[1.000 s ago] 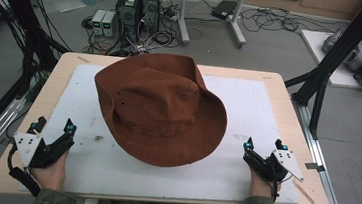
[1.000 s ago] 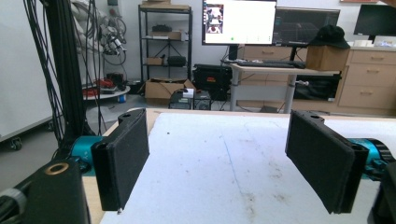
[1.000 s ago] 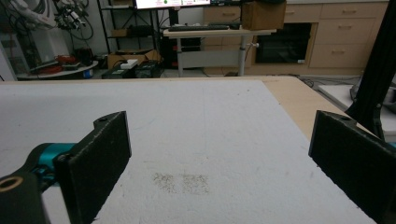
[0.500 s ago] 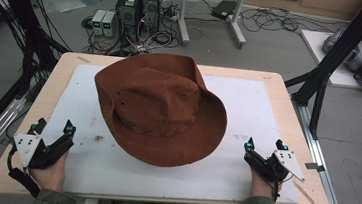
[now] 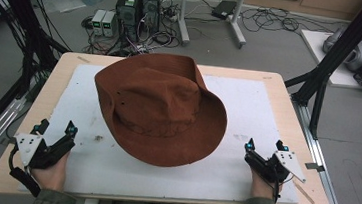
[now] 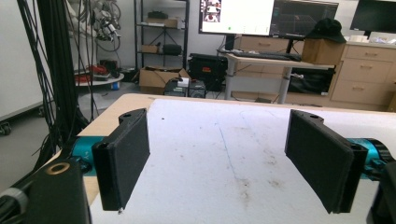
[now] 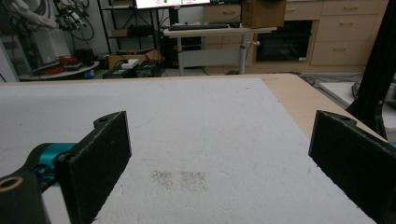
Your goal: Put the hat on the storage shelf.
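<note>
Brown hat (image 5: 161, 107) resting brim-down at the middle of the white mat (image 5: 249, 98) on the desk (image 5: 290, 97), crown tilted toward the far left. Left gripper (image 5: 57, 128) at the near left corner, well apart from the hat, held in a hand (image 5: 50, 174), jaws spread wide over bare mat. Right gripper (image 5: 264, 145) at the near right, just off the brim's right edge, not touching, jaws likewise wide, nothing between them. Faint grey smudges (image 7: 180, 179) on the mat ahead of the right gripper.
</note>
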`<state>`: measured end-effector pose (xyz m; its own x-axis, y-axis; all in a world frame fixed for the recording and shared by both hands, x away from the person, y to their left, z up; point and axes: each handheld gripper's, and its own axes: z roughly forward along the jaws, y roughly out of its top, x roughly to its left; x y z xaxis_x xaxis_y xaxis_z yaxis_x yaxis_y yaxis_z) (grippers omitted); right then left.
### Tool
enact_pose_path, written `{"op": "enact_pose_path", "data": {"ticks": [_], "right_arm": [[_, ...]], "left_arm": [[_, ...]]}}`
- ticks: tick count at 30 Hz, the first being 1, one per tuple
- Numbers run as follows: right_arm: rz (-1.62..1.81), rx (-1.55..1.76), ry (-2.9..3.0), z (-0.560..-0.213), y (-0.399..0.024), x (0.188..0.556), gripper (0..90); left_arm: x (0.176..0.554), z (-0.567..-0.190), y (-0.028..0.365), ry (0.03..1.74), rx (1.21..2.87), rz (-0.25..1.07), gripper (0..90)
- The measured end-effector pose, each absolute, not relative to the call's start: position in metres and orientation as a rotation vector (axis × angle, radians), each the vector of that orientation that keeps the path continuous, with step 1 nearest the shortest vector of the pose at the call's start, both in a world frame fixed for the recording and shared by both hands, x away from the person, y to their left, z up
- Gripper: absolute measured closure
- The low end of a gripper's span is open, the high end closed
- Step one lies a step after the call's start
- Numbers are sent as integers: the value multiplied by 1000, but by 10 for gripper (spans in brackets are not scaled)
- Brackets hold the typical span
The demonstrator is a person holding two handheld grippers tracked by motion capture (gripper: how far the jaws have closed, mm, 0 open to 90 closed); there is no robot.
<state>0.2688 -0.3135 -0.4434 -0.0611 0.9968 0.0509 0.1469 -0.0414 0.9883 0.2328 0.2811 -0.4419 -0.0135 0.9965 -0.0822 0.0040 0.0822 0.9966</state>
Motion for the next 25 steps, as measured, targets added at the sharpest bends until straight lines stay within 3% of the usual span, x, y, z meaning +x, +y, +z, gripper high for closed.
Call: {"op": "enact_pose_path", "data": {"ticks": [12, 25], "right_arm": [[1219, 1328, 1348, -445, -313, 271, 49], [1215, 1328, 1342, -444, -316, 271, 49]], "left_arm": [[236, -445, 283, 1278, 1151, 1108, 225], [247, -440, 277, 1215, 1365, 971, 167]]}}
